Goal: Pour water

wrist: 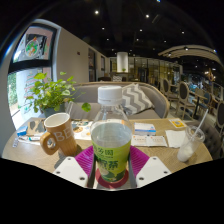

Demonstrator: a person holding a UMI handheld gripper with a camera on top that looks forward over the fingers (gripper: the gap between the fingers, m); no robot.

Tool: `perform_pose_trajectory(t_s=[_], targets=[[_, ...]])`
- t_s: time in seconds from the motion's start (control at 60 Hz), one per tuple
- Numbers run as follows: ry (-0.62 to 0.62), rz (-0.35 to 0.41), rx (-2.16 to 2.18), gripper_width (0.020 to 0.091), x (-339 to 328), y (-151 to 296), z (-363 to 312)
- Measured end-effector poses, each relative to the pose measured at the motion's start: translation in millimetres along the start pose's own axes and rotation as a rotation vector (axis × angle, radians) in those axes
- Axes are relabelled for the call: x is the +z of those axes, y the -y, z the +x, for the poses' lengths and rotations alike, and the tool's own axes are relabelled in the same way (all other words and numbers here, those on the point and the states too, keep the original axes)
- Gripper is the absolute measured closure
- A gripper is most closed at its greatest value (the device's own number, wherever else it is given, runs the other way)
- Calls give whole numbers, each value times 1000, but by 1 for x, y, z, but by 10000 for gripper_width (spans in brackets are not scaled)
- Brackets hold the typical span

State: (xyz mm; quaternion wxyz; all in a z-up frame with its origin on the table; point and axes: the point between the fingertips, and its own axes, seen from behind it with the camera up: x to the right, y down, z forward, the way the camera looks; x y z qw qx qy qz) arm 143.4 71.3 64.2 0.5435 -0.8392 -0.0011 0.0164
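Bottle [111, 140] between jaws (one mug [59, 132])

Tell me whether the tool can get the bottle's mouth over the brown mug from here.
Probably yes: the tool grips the bottle, and the brown mug stands close beside it with nothing between, though the cap looks still on.

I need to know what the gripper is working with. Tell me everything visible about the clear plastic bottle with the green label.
The clear plastic bottle with the green label stands upright between the gripper fingers, whose pink pads press its sides. It has a white screw cap, still on, a transparent ribbed shoulder and a green band around its body. The wooden table lies beyond it.
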Motion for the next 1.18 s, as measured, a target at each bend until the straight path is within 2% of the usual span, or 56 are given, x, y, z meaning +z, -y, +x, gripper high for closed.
perform_pose_trajectory(t_s=[0.083,0.117,0.15,0.167,0.217,0.267,0.567,0.783,0.983,1.083,1.183], targets=[[-8,-44,11,554,-1,-4,2],[-22,-77,12,453,-3,-9,4],[-29,-99,12,286,-7,-12,4],[-33,-108,12,234,-9,-13,5],[-48,-131,11,284,-16,-13,7],[-64,-148,12,240,-31,-11,7],[-124,-235,73,253,-176,19,-31],[-150,-254,74,250,-275,23,-73],[-176,-257,75,252,-318,19,-87],[-207,-243,55,253,-326,23,-83],[-205,-259,55,250,-330,23,-86]])
